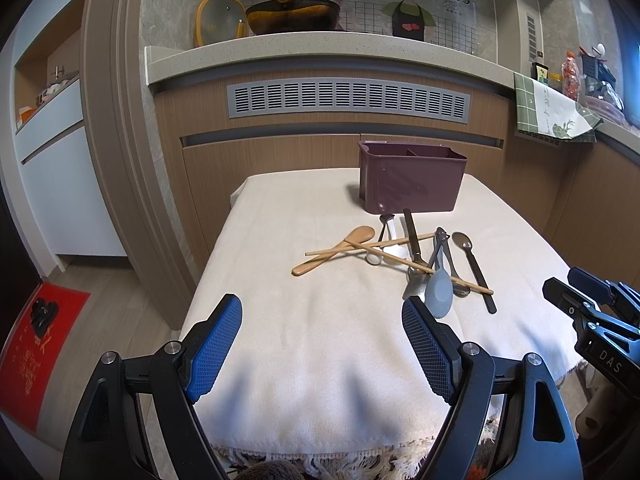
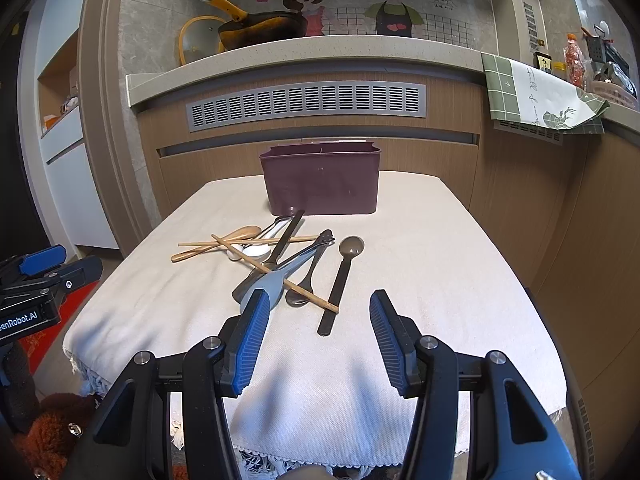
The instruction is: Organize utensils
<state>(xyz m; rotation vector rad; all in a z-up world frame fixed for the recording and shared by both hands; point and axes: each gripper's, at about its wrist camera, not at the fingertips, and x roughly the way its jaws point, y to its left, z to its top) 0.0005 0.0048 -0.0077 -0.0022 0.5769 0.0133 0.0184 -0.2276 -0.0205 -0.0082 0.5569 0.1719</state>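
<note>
A maroon utensil holder [image 1: 411, 180] [image 2: 322, 180] with a divider stands at the table's far side. In front of it lies a loose pile of utensils: a wooden spoon [image 1: 334, 250] [image 2: 224, 240], crossed chopsticks [image 1: 420, 266] [image 2: 276, 274], a grey spoon [image 1: 439, 290] [image 2: 276, 284], metal spoons [image 2: 306, 280] and a dark long-handled spoon [image 1: 474, 268] [image 2: 342, 280]. My left gripper [image 1: 322, 316] is open and empty over the near table, left of the pile. My right gripper [image 2: 316, 312] is open and empty just short of the pile.
The table [image 1: 280, 320] [image 2: 440, 280] has a cream cloth with a fringed near edge. Behind it are wooden cabinets and a counter [image 1: 320, 50] with a wok. A checked towel [image 2: 540, 96] hangs at the right. A red mat [image 1: 40, 340] lies on the floor.
</note>
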